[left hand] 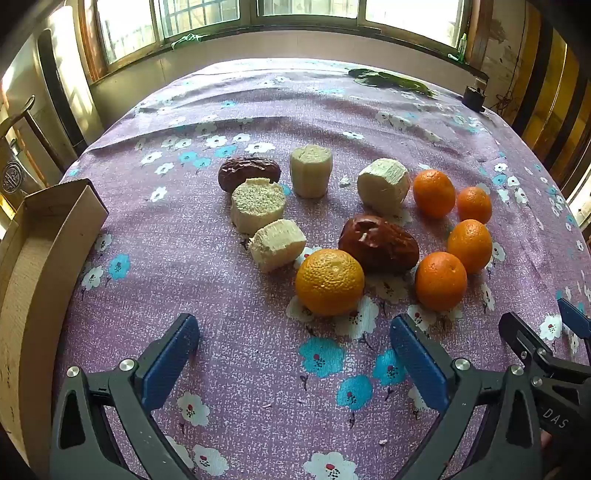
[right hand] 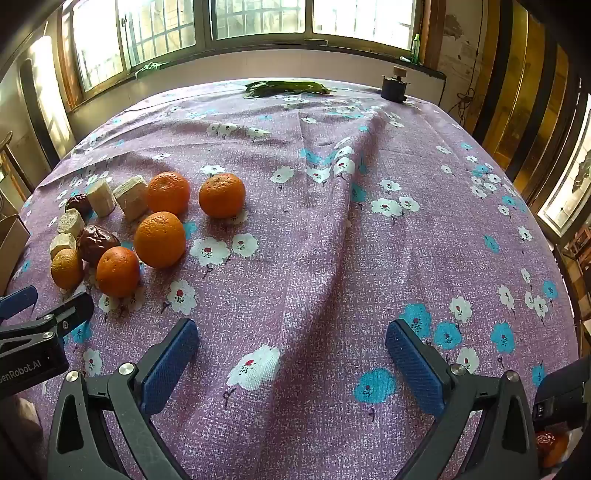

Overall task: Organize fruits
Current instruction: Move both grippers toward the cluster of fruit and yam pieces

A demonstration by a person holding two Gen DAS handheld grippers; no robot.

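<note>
Five oranges (left hand: pixel 329 282) show in both views; only the left wrist shows the cardboard box (left hand: pixel 44 266) fully. Both tools, left tool (left hand: pixel 295 354) and right tool (right hand: pixel 291 354), gape empty; pale chunks (left hand: pixel 258 205), perhaps sugarcane.

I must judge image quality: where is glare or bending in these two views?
Left wrist view: windows blown out white, table edge bowed by the fisheye, oranges sharp. Right wrist view: same white windows, soft shadows under the oranges.

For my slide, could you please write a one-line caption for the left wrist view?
Open left gripper hovers before oranges, dates and pale cut pieces on a floral tablecloth.
</note>
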